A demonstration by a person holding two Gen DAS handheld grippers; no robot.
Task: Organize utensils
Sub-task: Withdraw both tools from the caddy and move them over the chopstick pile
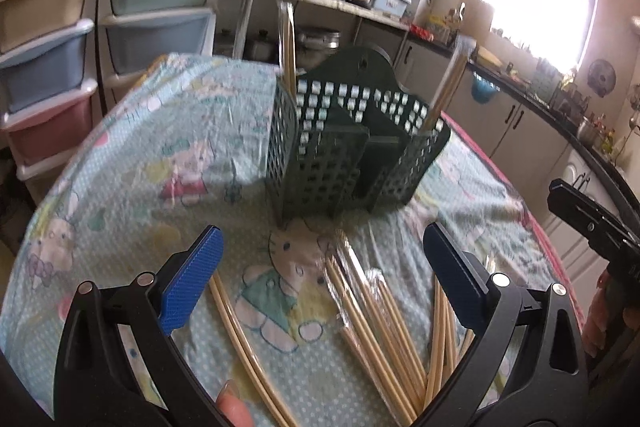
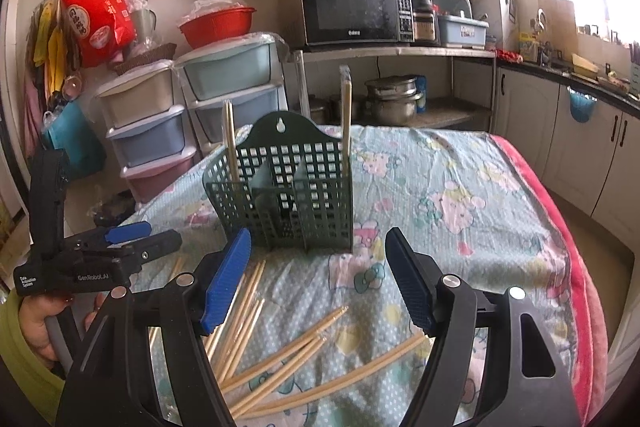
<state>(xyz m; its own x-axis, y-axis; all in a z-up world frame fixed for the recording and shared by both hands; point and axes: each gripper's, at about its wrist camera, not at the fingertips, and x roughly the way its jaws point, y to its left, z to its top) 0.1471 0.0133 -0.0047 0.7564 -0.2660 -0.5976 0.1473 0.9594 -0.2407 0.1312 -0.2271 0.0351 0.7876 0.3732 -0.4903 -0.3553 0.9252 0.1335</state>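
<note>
Now we are eyeing the loose chopsticks point(image 2: 280, 351) lying on the counter point(image 2: 460, 187) before the green caddy point(image 2: 288, 195), long axes fanning toward it; both hand-held grippers, left point(image 1: 320, 283) and right point(image 2: 318, 275), are hovering wide open above them, the left nearer.

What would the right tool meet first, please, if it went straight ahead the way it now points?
Most likely the green utensil basket, standing on the cloth-covered table dead ahead of the open right tool; depth is uncertain.

microwave point(image 2: 352, 10), blender point(image 2: 422, 3), red basin point(image 2: 216, 25), stacked plastic drawers point(image 2: 148, 131)
</note>
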